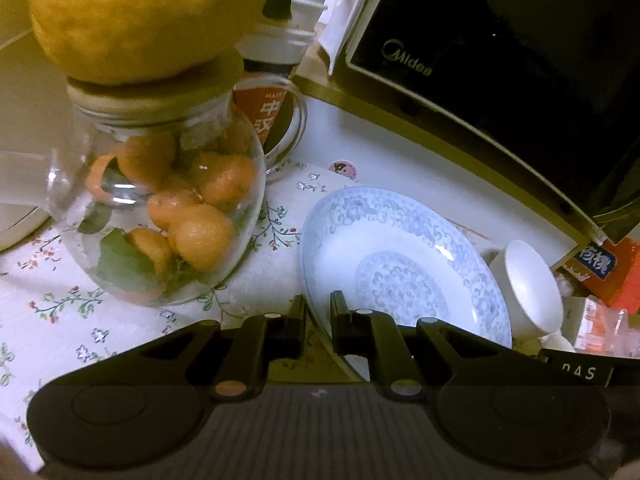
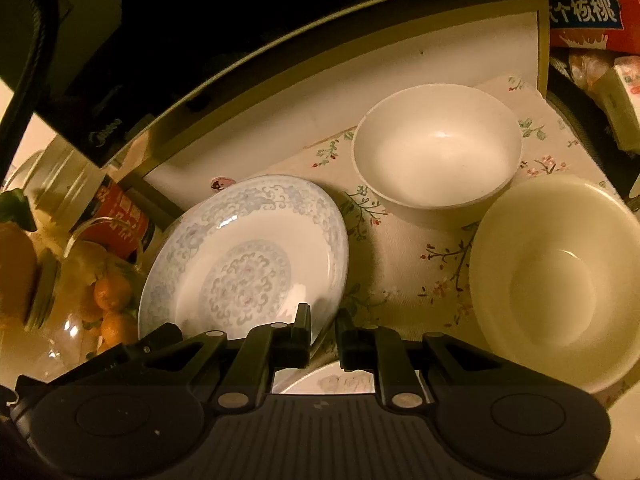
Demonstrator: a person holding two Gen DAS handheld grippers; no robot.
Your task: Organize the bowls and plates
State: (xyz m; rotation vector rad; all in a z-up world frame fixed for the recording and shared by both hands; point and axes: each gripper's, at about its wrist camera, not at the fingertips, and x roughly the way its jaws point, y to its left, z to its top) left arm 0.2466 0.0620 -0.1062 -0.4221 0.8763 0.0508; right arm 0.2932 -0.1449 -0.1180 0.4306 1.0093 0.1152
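Note:
A blue-patterned white plate (image 1: 396,264) is tilted above the floral cloth. My left gripper (image 1: 318,312) is shut on its near rim. The same plate shows in the right wrist view (image 2: 248,264), and my right gripper (image 2: 323,326) is shut on its right rim, so both hold it. A white bowl (image 2: 438,152) sits on the cloth behind it, and a cream bowl (image 2: 556,280) sits at the right. Another plate (image 2: 332,380) shows partly under my right gripper. In the left wrist view a white bowl (image 1: 528,288) lies beyond the plate's right edge.
A glass jar of oranges (image 1: 160,208) with a large yellow fruit (image 1: 140,16) on its lid stands close on the left. A black Midea microwave (image 1: 500,60) stands on a shelf behind. Red cartons (image 1: 608,272) and packets crowd the right side. A red tin (image 2: 120,216) stands behind the jar.

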